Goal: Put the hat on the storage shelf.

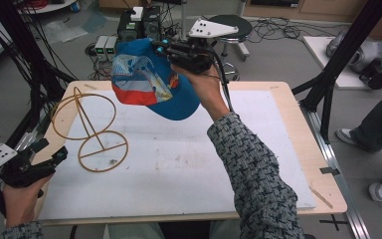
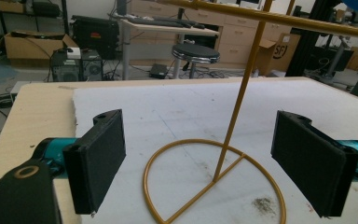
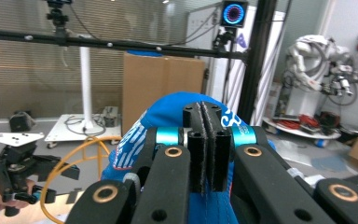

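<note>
Right hand-held gripper [image 1: 165, 48] raised high above the far half of the worktop [image 1: 288, 124], clenched on a blue cap [image 1: 149, 82]. In the right gripper view, jaws pressed flat together with a thin edge of cap fabric [image 3: 177, 112] caught between them. Cap hanging below and to the left of that gripper in the high view, clear of the worktop, showing a blue crown, a red and white panel and a printed patch. Cap brim directed towards the near side.

Left hand-held gripper [image 1: 47, 154] held low at the near left corner of the worktop, released, grasping nothing. In the left gripper view, jaws set wide apart, black pads [image 2: 100, 158] facing each other across bare white surface. Midpoint of that gripper [image 2: 200, 163] lined up with the base ring of a yellow wire stand [image 2: 214, 182].

Wire stand [image 1: 92, 132] placed on the left part of the white mat [image 1: 179, 164], upright on a round base ring with a crossbar, a thin stem rising from the middle to a second ring at the top. Top ring empty. Cap well apart from the stand, above and to its right in the high view. Left gripper just beside the stand base, not touching it.

Small dark smudge on the mat [image 2: 261, 203] near the base ring. Round stool [image 1: 229, 27] on the floor beyond the far edge.
</note>
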`<state>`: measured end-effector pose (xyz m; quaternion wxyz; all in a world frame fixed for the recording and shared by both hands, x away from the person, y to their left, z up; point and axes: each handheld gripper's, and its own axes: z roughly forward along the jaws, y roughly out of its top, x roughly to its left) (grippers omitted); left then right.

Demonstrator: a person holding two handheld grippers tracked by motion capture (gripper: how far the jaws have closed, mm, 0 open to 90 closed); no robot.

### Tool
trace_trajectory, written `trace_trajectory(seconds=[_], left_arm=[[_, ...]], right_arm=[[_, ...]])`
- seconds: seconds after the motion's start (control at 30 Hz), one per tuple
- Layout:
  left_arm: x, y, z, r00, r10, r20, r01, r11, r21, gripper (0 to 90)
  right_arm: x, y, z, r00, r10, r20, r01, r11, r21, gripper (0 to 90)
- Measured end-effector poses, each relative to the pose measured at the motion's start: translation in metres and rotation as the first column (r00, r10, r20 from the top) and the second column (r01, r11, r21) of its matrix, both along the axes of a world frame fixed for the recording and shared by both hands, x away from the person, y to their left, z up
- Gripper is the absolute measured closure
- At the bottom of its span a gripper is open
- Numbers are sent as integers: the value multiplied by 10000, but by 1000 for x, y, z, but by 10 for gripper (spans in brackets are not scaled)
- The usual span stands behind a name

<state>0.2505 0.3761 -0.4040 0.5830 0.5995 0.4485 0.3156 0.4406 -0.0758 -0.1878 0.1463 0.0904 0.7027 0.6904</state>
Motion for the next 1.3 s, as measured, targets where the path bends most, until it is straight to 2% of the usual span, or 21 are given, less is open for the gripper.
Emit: trace_trajectory(seconds=[0.27,0.4,0.67,0.97,1.07,1.3], left_arm=[[-3,5,2,9999,110,65,-110,9999,4,179],[-4,6,2,9999,137,79,-136,9999,-29,179],[-5,7,3,9998,130,130,-129,9999,-52,179],[-7,10,4,9995,230,193,-228,9997,-119,179],[-8,11,4,9995,248,193,-246,9996,-106,179],[-10,16,4,9991,370,211,-367,9992,-152,179]], right_arm=[[4,24,10,9967,808,27,-808,9966,125,893],[3,40,16,9910,1338,81,-1339,9909,134,893],[-2,63,17,9788,2046,16,-2046,9787,171,893],[-3,88,9,9601,2782,-279,-2779,9605,151,893],[-2,98,4,9542,2964,-411,-2969,9549,-83,893],[-1,121,-12,9463,3102,-907,-3162,9468,-600,892]])
